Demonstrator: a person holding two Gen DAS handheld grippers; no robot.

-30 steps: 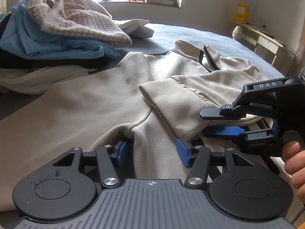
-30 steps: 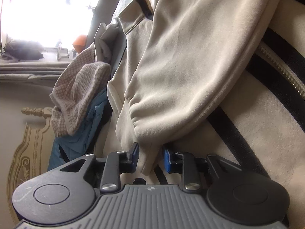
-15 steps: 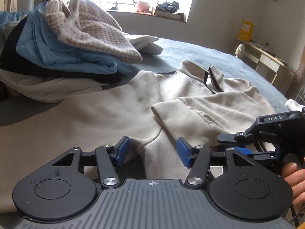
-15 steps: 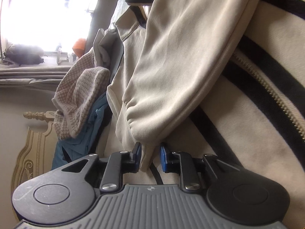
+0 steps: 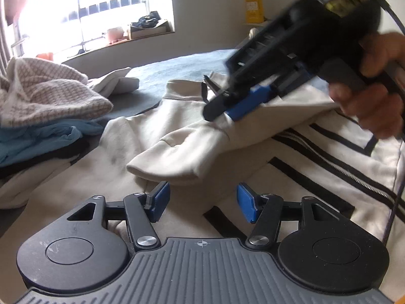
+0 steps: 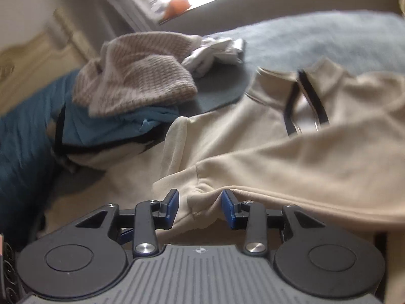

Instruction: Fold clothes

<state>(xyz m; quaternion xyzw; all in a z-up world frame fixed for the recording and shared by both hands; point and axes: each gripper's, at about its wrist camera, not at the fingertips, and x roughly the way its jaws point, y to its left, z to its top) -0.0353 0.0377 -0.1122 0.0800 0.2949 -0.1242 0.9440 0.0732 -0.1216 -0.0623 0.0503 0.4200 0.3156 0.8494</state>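
Cream zip jacket lies spread on the bed, front up, black stripes showing. One sleeve is folded across its chest.

Left claw: jaws wide, nothing between them. Sleeve cuff lies just ahead of the tips, not touching that I can see; jacket body directly beneath.

Right claw: jaws parted, sleeve fabric bunched in the gap; whether the pads press it I cannot tell. The left view is blurred; there its tips sit at the sleeve, above the cuff.

Pile of clothes lies to the left of both claws, beyond the jacket's shoulder.
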